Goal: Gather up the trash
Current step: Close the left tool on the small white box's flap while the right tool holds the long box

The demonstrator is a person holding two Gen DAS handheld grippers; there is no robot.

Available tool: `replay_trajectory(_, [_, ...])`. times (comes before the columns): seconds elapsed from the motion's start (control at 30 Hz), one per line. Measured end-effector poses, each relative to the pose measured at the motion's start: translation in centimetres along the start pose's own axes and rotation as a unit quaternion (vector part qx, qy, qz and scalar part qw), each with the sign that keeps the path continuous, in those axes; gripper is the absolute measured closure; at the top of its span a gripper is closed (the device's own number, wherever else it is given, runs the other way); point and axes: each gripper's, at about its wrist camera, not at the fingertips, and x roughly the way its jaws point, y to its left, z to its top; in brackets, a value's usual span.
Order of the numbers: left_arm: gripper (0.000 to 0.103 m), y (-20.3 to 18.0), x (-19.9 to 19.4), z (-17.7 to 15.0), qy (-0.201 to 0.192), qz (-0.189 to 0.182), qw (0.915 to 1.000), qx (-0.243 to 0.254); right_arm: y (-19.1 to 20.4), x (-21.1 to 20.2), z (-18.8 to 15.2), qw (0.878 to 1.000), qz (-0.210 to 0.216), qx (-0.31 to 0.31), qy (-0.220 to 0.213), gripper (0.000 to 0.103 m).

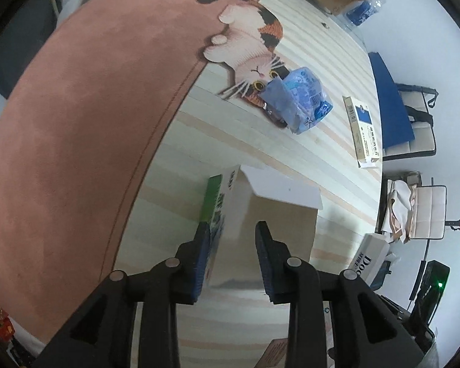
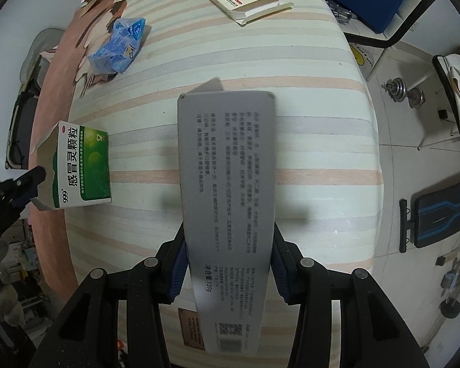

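The right gripper (image 2: 228,263) clamps a long grey printed carton (image 2: 227,190) above the striped tabletop (image 2: 322,141). The left gripper (image 1: 231,254) has its jaws parted around an open green-and-white medicine box (image 1: 260,214); pad contact cannot be confirmed. This box stands near the desk's left edge, beside the pink mat (image 1: 92,107). A crumpled blue plastic wrapper (image 1: 297,98) and a flat cream-and-blue carton (image 1: 362,128) lie toward the far edge, with clear striped surface between them. The grey carton's lower end is cut off by the frame.
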Motion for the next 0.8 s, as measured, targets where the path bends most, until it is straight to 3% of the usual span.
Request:
replay_trajectory(0.2, [0.079, -1.1, 2.5, 0.2, 0.005, 0.050, 0.9980, 0.039, 0.6, 1.2, 0.5, 1.000, -0.028, -0.012, 0.003, 0.054])
replay_trajectory(0.23, [0.082, -1.3, 2.6, 0.1, 0.002, 0.054, 0.9974, 0.047, 0.7, 1.4, 0.5, 0.999, -0.032, -0.014, 0.003, 0.054])
replay_trajectory(0.27, [0.099, -1.5, 2.7, 0.0, 0.001, 0.052, 0.9973, 0.053, 0.8, 1.4, 0.5, 0.999, -0.033, -0.015, 0.002, 0.055])
replay_trajectory(0.3, [0.100, -1.6, 2.7, -0.1, 0.002, 0.051, 0.9971, 0.056, 0.9, 1.3, 0.4, 0.999, -0.035, -0.016, -0.001, 0.055])
replay_trajectory(0.8, [0.103, -1.7, -3.6, -3.5, -0.060, 0.044, 0.9954, 0.061, 0.7, -0.9, -0.9, 0.999, -0.018, -0.027, -0.029, 0.055])
